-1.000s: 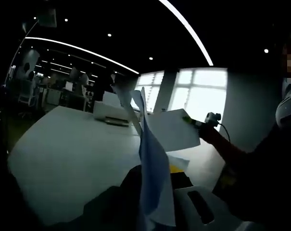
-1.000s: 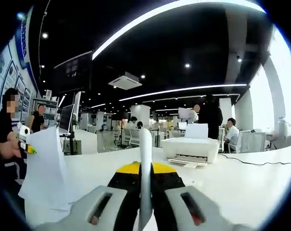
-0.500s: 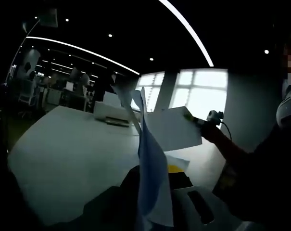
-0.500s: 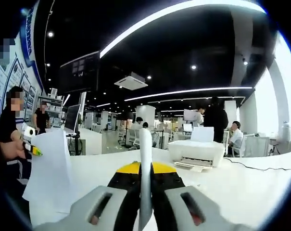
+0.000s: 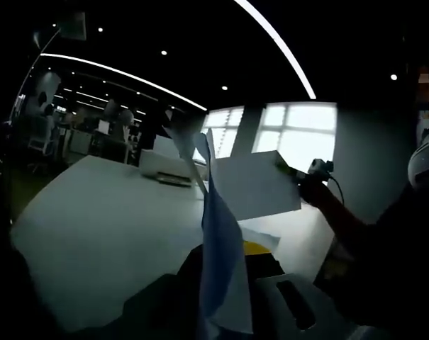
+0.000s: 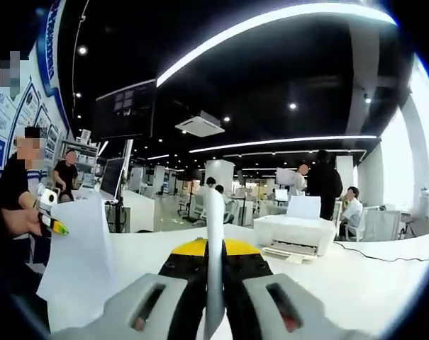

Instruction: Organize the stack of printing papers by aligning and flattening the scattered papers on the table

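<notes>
White paper stack point(image 6: 214, 241) stands edge-on, pinched by both grippers' fingers, its lower edge hidden.

Grey jaws, yellow-and-black gripper point(image 6: 214, 273) body

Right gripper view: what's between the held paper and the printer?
Bare white table. Nothing lies between the paper in the right hand-held gripper and the printer.

1. In the left gripper view, the sheet of paper point(image 5: 253, 185) held by the right tongs point(image 5: 293, 173) has risen and now sits squarer, ahead and right of the left tongs point(image 5: 225, 283).
2. In the right gripper view, the printer point(image 6: 294, 235) sits further right, probably from camera movement.
3. The left tongs point(image 6: 52, 224) appear lower.
</notes>
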A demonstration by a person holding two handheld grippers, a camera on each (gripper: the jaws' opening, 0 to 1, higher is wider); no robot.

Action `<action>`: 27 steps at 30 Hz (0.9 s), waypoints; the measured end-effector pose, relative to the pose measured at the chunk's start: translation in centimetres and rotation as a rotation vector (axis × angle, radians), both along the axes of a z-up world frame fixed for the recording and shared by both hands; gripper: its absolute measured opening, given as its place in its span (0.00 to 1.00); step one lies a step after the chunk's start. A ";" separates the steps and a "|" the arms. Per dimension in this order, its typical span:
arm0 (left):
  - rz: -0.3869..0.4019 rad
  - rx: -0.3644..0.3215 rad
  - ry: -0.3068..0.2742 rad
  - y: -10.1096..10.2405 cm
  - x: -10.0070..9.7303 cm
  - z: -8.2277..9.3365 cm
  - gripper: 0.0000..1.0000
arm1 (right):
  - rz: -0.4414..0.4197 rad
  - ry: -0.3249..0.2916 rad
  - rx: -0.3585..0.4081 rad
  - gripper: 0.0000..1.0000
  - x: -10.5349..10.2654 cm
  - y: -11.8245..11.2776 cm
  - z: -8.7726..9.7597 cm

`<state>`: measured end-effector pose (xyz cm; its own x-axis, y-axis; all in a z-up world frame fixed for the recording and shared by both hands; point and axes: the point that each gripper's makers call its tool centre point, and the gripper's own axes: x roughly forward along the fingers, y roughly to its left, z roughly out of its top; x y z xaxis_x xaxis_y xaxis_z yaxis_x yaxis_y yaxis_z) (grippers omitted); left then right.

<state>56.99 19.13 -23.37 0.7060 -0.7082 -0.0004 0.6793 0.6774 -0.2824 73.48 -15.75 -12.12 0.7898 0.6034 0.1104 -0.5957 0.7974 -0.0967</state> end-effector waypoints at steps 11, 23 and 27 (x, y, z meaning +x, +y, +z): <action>0.002 -0.001 0.002 0.0 0.0 -0.1 0.06 | 0.035 -0.050 -0.013 0.02 -1.6 1.5 2.0; 0.005 -0.003 0.003 0.2 0.0 -0.1 0.06 | 0.067 -0.091 -0.019 0.02 -3.1 2.8 3.7; 0.006 -0.005 0.002 0.2 0.0 -0.1 0.06 | 0.076 -0.105 -0.023 0.02 -3.7 3.2 4.3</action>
